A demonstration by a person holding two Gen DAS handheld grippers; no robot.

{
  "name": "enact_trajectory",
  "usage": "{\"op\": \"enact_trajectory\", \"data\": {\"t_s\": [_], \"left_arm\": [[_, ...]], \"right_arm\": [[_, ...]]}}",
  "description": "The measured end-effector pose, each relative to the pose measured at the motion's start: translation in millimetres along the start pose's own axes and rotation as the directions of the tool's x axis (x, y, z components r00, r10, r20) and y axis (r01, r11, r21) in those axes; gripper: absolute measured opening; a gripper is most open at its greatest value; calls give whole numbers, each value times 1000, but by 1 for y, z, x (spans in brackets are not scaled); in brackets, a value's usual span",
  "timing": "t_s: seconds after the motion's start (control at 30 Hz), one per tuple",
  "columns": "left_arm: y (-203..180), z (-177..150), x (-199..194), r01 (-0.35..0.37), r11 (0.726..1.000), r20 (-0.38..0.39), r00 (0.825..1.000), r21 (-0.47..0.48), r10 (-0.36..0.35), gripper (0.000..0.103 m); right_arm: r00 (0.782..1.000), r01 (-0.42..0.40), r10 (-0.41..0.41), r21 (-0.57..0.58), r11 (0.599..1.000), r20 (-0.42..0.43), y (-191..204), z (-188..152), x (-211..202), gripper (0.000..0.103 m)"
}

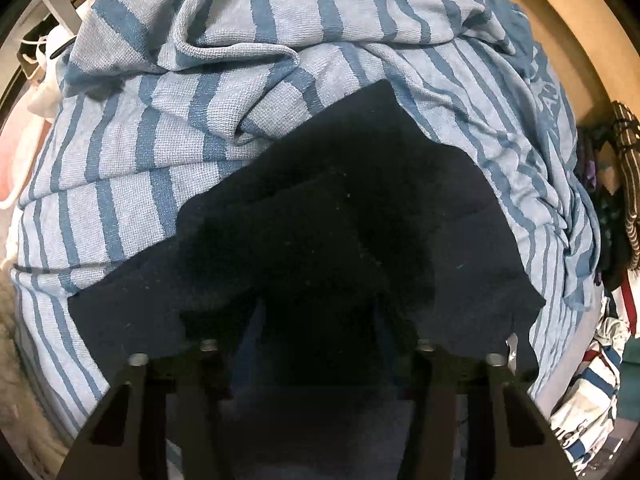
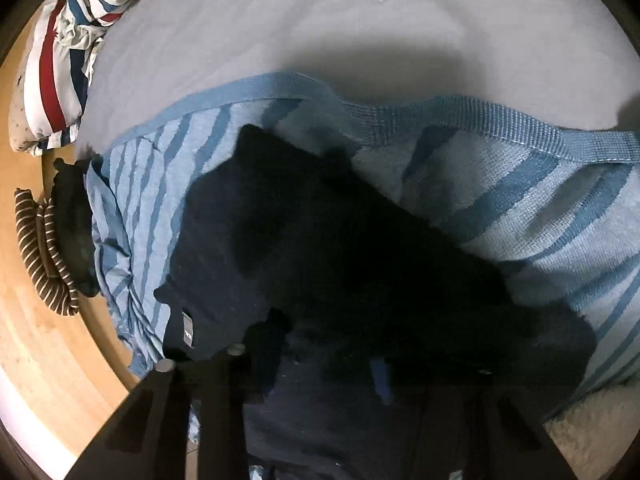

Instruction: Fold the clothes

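A dark navy cloth garment lies on top of a crumpled light blue fabric with darker blue stripes, which has a woven blue band along its edge. Both rest on a pale grey, smooth bed sheet. Beside the sheet runs a light wooden surface, like a bed frame or a floor; I cannot tell which.

On the wood, near the striped fabric, there is a brown piece of clothing with thin white stripes and a dark greenish one touching it. At the corner of the sheet lies a bundle of white cloth with red and blue stripes.

The left gripper points down at the navy garment, and the dark cloth covers its fingertips, so I cannot tell if it pinches. The right gripper is also buried in the same dark garment; its grip I cannot tell either.
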State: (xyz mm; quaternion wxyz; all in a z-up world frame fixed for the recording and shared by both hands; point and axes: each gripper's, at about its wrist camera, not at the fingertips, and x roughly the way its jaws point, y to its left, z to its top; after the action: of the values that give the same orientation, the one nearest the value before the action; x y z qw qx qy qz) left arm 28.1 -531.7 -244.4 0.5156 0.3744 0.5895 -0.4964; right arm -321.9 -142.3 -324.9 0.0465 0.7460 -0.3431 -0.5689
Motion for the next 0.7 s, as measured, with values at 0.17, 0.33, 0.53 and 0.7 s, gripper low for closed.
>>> {"op": "enact_trajectory", "data": {"t_s": [0.17, 0.33, 0.53, 0.7], "left_arm": [[17, -14, -15, 69, 996, -19, 998, 60, -68, 9], [80, -52, -71, 334, 941, -9, 942, 48, -334, 8], [177, -117, -116, 425, 905, 17, 905, 31, -426, 8], [248, -131, -94, 328, 940, 11, 945, -94, -328, 8]], "right_arm": [[992, -128, 128, -47, 991, -3, -23, -18, -29, 11], [962, -232, 262, -279, 932, 72, -41, -86, -105, 10], [946, -229, 305, -439, 869, 109, -113, -184, -151, 10], [952, -208, 280, -409, 888, 124, -175, -213, -154, 10]]}}
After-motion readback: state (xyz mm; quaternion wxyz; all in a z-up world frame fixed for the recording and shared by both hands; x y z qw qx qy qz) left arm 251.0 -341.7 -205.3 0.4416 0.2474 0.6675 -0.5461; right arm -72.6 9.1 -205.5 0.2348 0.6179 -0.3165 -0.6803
